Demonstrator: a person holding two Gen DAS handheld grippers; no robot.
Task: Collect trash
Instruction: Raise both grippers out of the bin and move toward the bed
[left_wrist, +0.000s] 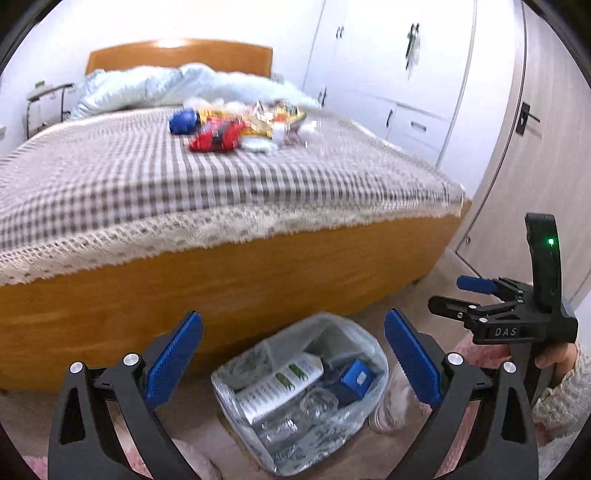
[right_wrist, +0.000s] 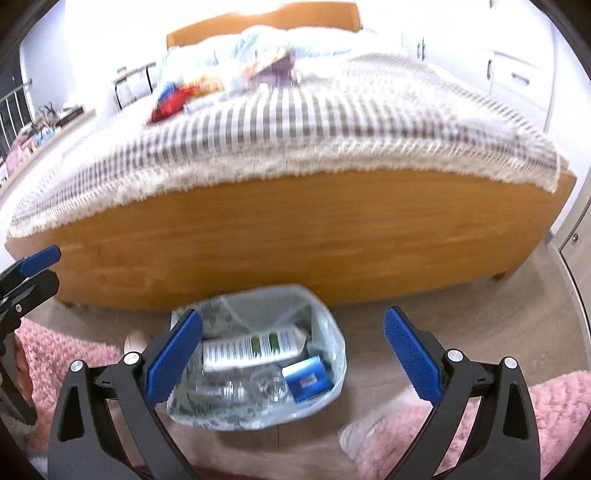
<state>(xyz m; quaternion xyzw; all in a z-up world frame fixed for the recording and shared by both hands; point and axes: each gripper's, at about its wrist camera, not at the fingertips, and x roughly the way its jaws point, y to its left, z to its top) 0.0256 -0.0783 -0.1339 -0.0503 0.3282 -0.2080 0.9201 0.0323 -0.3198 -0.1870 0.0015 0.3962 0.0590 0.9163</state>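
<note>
A heap of wrappers (left_wrist: 266, 118) lies on the checked bedspread, with a red packet (left_wrist: 218, 136) and a blue round object (left_wrist: 183, 122) at its left. On the floor at the foot of the bed stands a small bin with a clear liner (left_wrist: 229, 373), holding a white carton (left_wrist: 277, 384), a blue box (left_wrist: 356, 376) and a clear bottle. My left gripper (left_wrist: 293, 362) hangs open and empty above it. My right gripper (right_wrist: 293, 362) is also open and empty, with the bin (right_wrist: 258, 291) below its left finger. The red packet (right_wrist: 166, 105) shows blurred on the bed.
The wooden bed frame (left_wrist: 221, 295) rises just behind the bin. White wardrobes (left_wrist: 388, 74) and a door (left_wrist: 535, 129) stand to the right. A pink shaggy rug (right_wrist: 517, 413) covers the near floor. A crumpled duvet (left_wrist: 166, 85) and a bedside table (left_wrist: 44, 99) sit at the bed's far end.
</note>
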